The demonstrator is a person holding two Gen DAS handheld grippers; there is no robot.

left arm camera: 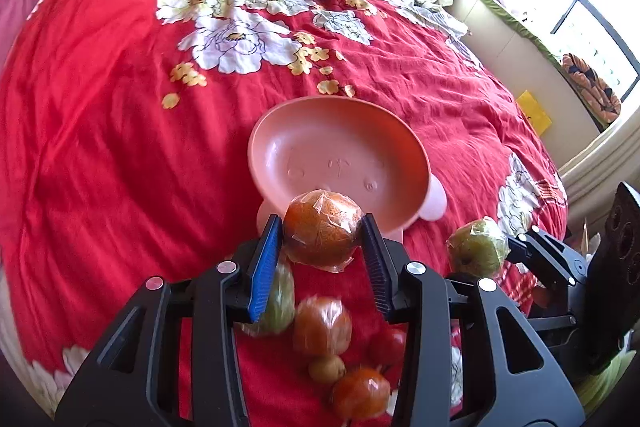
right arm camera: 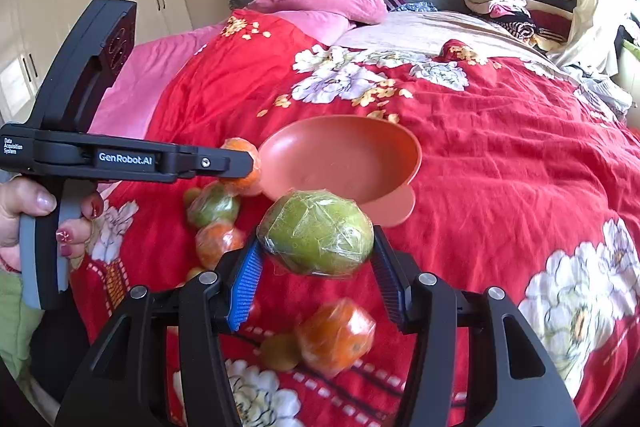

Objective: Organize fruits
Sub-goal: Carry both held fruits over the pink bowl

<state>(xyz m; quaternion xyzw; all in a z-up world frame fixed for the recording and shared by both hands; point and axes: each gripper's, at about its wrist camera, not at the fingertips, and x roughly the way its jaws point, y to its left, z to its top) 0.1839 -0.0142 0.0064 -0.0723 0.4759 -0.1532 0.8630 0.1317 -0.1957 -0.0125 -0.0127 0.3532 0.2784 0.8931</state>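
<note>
1. holding a fruit in each gripper, you are early in the job: the pink plate (left arm camera: 340, 147) on the bed (left arm camera: 100, 147) has nothing in it yet

2. your left gripper (left arm camera: 322, 227) is closed partway around a wrapped orange (left arm camera: 322, 227), jaws pressing it on both sides, lifted just in front of the plate's near rim

3. your right gripper (right arm camera: 316, 239) is clamped the same way on a wrapped green fruit (right arm camera: 316, 239), also raised near the plate's near edge and close to the left gripper's load

4. still left on the bedcover below the grippers: another wrapped orange (left arm camera: 322, 325), a green fruit (left arm camera: 276, 301) partly hidden behind the left jaw, a small yellowish fruit (left arm camera: 326, 367), one more orange (left arm camera: 360, 391) and something red (left arm camera: 388, 345) that is too blurred to name

5. by my reckoning, two pieces are about to go in and at least five wait, so most of the sorting remains

6. the fruits look round and firm, each in crinkled clear film; that film looks slippery and bunches at the jaws, so the grip may shift on release
</note>
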